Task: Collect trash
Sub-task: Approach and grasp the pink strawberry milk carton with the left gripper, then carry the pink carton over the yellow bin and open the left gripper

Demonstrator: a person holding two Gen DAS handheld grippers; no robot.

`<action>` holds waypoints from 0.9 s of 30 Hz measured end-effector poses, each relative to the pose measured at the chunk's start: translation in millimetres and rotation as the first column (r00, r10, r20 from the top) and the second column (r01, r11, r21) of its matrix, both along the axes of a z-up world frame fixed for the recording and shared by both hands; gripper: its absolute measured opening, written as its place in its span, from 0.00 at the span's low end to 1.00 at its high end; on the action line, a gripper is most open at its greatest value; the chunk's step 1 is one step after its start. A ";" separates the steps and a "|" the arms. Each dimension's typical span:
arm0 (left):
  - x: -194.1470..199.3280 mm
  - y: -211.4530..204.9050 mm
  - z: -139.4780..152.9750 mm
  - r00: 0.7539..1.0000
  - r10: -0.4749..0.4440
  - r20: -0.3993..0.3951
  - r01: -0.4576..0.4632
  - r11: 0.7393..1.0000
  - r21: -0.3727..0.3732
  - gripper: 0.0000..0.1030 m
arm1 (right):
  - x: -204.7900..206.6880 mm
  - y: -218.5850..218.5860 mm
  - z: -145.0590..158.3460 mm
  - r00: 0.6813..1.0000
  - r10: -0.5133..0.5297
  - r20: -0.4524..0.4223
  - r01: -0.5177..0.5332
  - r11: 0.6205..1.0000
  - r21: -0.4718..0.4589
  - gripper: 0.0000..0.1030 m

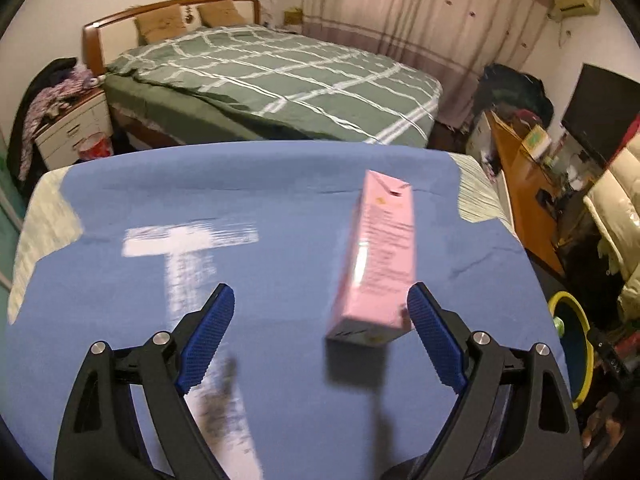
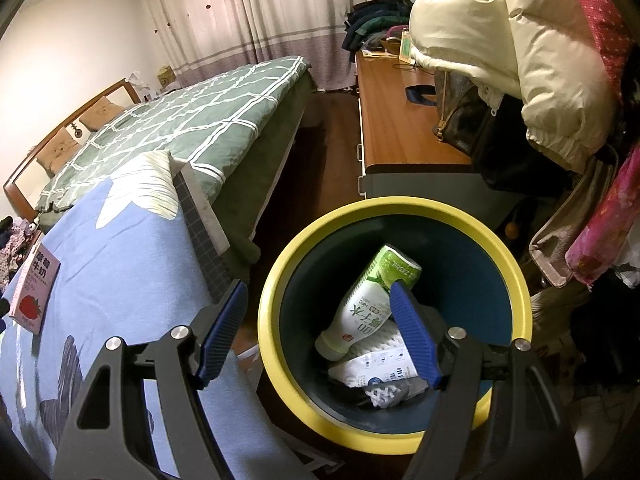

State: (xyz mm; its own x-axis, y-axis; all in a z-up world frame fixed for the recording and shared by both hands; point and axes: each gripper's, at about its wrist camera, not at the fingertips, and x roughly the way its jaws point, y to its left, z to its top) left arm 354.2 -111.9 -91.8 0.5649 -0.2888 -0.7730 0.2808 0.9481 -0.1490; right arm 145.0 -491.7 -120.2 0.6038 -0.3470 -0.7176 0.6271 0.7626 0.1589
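A pink milk carton (image 1: 380, 256) stands upright on the blue-clothed table (image 1: 260, 192). My left gripper (image 1: 320, 292) is open wide. The carton's base sits just inside its right finger (image 1: 434, 336), far from the left finger; whether the two touch I cannot tell, as the left wrist view is smeared by motion. My right gripper (image 2: 318, 286) hangs open and empty over the yellow-rimmed bin (image 2: 280, 280), which holds a green-and-white bottle (image 2: 368, 300) and white wrappers (image 2: 380, 368). The same carton (image 2: 34, 288) shows at the far left of the right wrist view.
The bin (image 1: 560, 300) stands on the floor off the table's right edge. A bed with a green checked cover (image 1: 280, 76) lies beyond the table. A wooden dresser (image 2: 400, 120) and hanging coats (image 2: 500, 40) crowd the bin's far side.
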 end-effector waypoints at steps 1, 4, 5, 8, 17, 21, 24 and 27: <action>3.6 -9.0 -1.7 1.000 -0.009 -0.004 0.009 1.000 0.016 0.85 | -0.1 0.5 0.1 1.000 0.000 0.000 0.000 1.000 0.002 0.68; 12.2 -29.5 -8.9 0.999 -0.025 -0.020 0.026 0.998 0.058 0.84 | -1.2 -3.6 -0.3 1.000 0.004 0.001 -0.004 1.000 0.006 0.68; 15.0 -34.7 -10.9 0.999 -0.026 -0.022 0.027 0.997 0.066 0.83 | -1.2 -2.8 0.3 1.000 0.006 0.002 -0.006 1.000 0.005 0.68; 30.9 -44.5 -17.4 0.999 -0.028 -0.031 0.031 0.995 0.098 0.79 | -0.8 -4.3 -0.2 1.000 0.013 0.004 -0.013 1.000 0.006 0.68; 62.5 -70.9 -34.9 0.995 -0.045 -0.091 0.058 0.988 0.145 0.41 | -4.1 -9.3 0.9 0.999 0.024 0.025 -0.025 1.000 0.008 0.68; 58.3 -75.2 -33.2 0.996 -0.056 -0.075 0.066 0.988 0.143 0.40 | -5.9 -8.1 2.4 0.998 0.041 0.043 -0.041 0.999 0.002 0.68; 41.3 -85.7 -21.2 0.995 -0.089 -0.034 0.093 0.985 0.147 0.40 | -9.0 -8.0 5.5 0.997 0.058 0.046 -0.058 0.998 -0.007 0.68; 21.3 -99.1 -6.9 0.991 -0.132 -0.005 0.131 0.981 0.143 0.40 | -19.7 -12.7 14.0 0.996 0.066 0.064 -0.065 0.998 -0.014 0.68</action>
